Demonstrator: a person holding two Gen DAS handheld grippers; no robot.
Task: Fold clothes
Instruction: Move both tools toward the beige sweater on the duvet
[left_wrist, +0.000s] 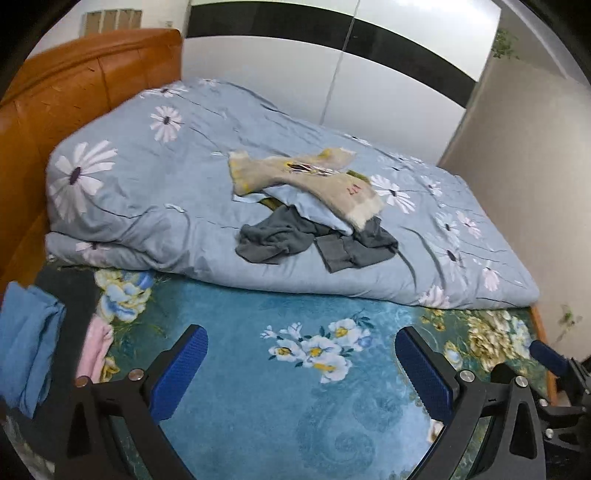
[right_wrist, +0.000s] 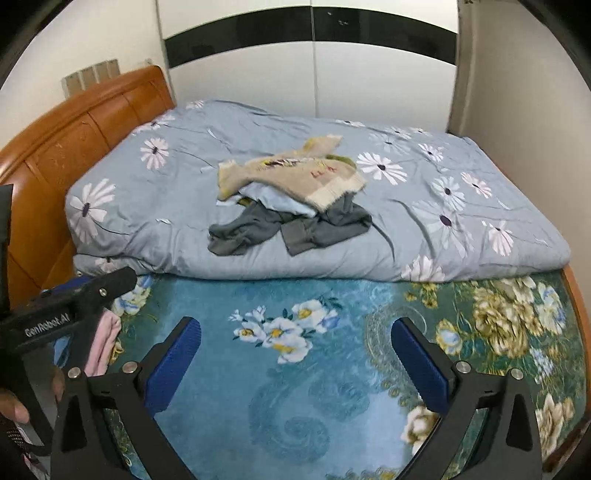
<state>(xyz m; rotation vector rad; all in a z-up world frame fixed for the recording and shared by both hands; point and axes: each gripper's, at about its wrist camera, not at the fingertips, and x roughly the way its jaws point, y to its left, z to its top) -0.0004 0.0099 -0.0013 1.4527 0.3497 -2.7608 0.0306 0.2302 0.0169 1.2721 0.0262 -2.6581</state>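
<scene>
A pile of clothes lies on the folded light-blue daisy quilt (left_wrist: 155, 192) (right_wrist: 177, 192). On top is a beige sweater (left_wrist: 295, 177) (right_wrist: 295, 173), under it a pale blue garment (left_wrist: 314, 206) (right_wrist: 280, 201), and at the bottom a dark grey garment (left_wrist: 291, 240) (right_wrist: 258, 229). My left gripper (left_wrist: 301, 363) is open and empty, low over the teal floral bedspread (left_wrist: 258, 387), well short of the pile. My right gripper (right_wrist: 295, 354) is open and empty over the same bedspread (right_wrist: 314, 406). The left gripper's body (right_wrist: 55, 317) shows at the left of the right wrist view.
An orange-brown headboard (left_wrist: 74, 85) (right_wrist: 74, 136) stands at the left. Folded blue (left_wrist: 26, 339) and pink clothes (left_wrist: 96, 347) (right_wrist: 105, 341) lie at the near left. A white and black wardrobe (left_wrist: 332, 74) (right_wrist: 314, 74) and a beige wall (left_wrist: 517, 166) close the far and right sides.
</scene>
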